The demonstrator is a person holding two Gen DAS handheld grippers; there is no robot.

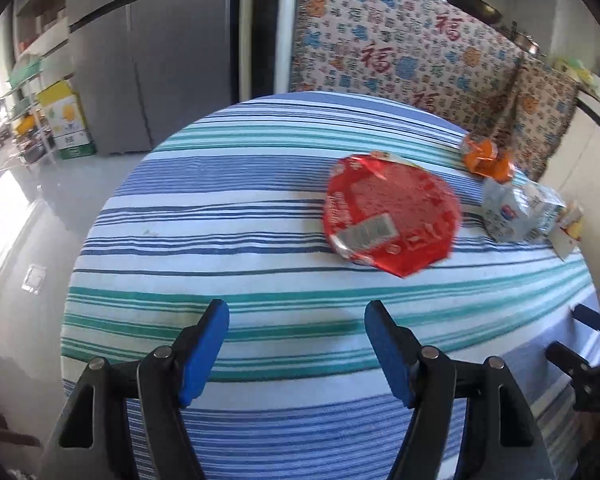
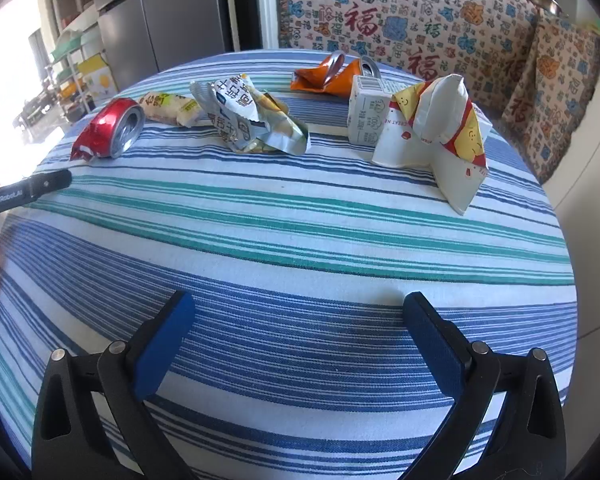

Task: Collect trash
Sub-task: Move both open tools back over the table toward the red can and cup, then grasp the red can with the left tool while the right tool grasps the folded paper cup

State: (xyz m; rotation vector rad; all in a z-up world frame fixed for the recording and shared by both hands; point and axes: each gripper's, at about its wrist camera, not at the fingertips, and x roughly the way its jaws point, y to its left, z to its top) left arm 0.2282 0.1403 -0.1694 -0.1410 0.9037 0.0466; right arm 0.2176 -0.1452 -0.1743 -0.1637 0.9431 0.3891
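Left gripper (image 1: 297, 344) and right gripper (image 2: 298, 340) both gaped wide, empty, above striped tablecloth (image 2: 300, 240). Trash lay along far side: white paper bag (image 2: 432, 136) right beside milk carton (image 2: 366, 114), silver wrapper (image 2: 248, 116) centre, red can (image 2: 110, 128) left, orange can (image 2: 332, 74) behind carton.

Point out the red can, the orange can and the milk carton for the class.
red can (image 2: 109, 130), right wrist view, its crushed side
orange can (image 2: 328, 74), right wrist view, its crumpled body
milk carton (image 2: 367, 114), right wrist view, its front face
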